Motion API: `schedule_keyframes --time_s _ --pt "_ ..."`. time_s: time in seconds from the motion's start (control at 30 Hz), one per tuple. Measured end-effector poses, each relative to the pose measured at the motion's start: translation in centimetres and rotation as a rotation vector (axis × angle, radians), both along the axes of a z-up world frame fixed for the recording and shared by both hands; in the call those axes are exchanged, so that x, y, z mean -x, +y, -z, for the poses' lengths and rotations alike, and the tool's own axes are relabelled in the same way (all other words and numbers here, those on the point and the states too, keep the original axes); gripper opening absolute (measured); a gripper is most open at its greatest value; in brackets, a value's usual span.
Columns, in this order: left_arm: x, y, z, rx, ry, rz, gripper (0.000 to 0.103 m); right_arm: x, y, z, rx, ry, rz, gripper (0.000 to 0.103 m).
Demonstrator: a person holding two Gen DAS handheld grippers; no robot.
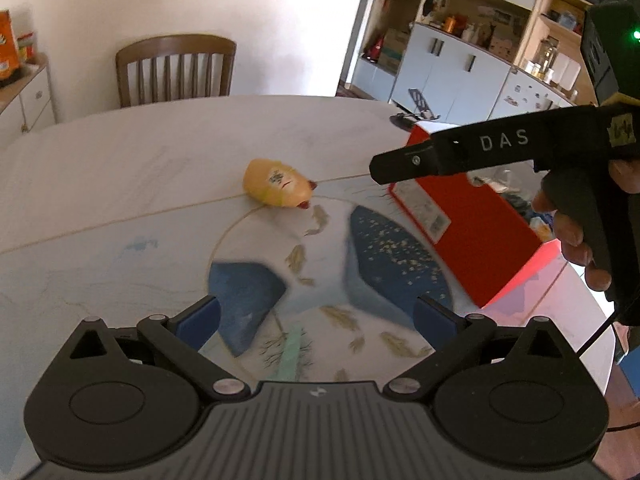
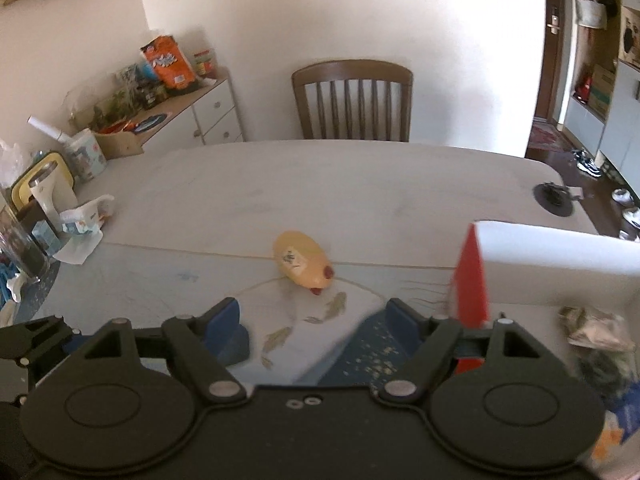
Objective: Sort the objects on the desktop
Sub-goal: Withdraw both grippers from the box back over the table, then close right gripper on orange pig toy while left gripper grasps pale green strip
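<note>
With some things already lying in the red box (image 1: pixel 472 236), the yellow toy (image 1: pixel 276 186) lay unsorted on the table (image 1: pixel 120 160) beside it, both the left gripper (image 1: pixel 316 316) and right gripper (image 2: pixel 316 320) wide and empty.

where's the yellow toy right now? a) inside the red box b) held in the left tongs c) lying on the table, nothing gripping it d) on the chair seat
c: the yellow toy lies on the table ahead of the left tongs and the right tongs, both open and empty, and to the left of the red box.
</note>
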State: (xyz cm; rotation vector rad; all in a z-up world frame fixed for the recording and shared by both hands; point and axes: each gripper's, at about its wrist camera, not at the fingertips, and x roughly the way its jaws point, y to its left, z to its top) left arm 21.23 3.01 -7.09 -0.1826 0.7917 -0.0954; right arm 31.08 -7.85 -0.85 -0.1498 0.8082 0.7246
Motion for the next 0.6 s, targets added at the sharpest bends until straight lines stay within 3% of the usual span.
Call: schedule_keyframes --time_s 0.6 --pt "0.1 0.2 5.5 -0.060 0.053 0.028 0.103 -3.3 5.7 4.6 0.104 0.001 -0.065 0.080"
